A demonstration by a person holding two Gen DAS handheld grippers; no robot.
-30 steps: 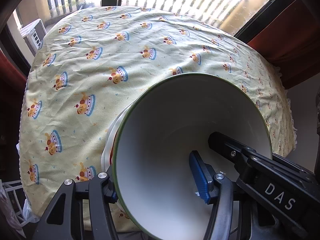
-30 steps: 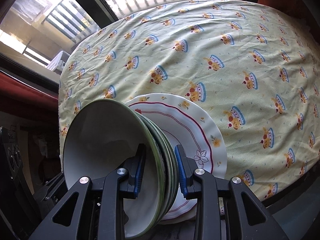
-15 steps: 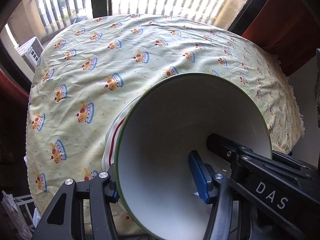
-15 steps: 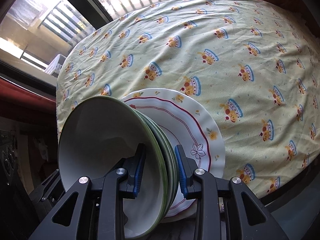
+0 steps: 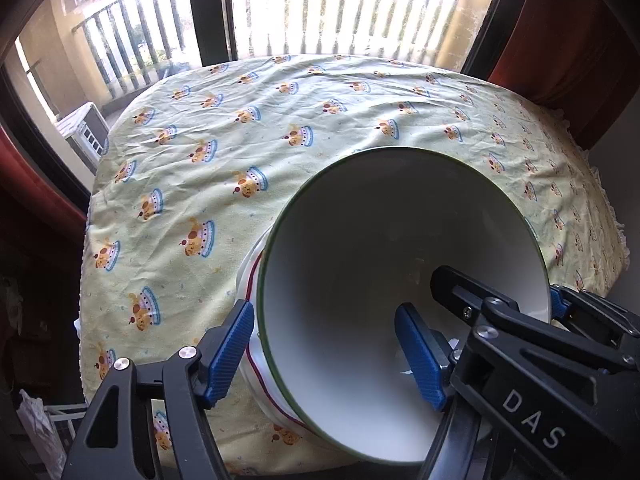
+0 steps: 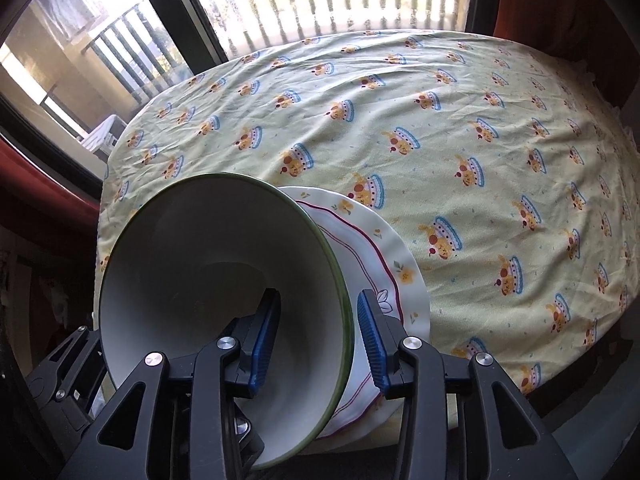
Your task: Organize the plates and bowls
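A white bowl with a green rim [image 5: 400, 240] sits on a white plate with a red wavy line and flowers [image 6: 384, 264], at the near edge of the table. My left gripper [image 5: 324, 356] straddles the stack's left rim, one pad outside the plate edge [image 5: 250, 280] and one inside the bowl. Its jaws are opening and the pads stand off the crockery. My right gripper [image 6: 318, 344] straddles the opposite rim of the bowl [image 6: 200, 260], also opening, with a gap on both sides. Its finger [image 5: 460, 284] shows inside the bowl in the left wrist view.
A pale yellow tablecloth printed with cakes [image 6: 460, 140] covers the round table beyond the stack. Behind it is a window with balcony railings [image 5: 340, 12]. Dark red curtains [image 5: 560, 40] hang at the right.
Both grippers' jaws have spread apart and come off the rims they were clamping. The stack now lies flatter on the cloth, and the nested rims seen earlier are closed together.
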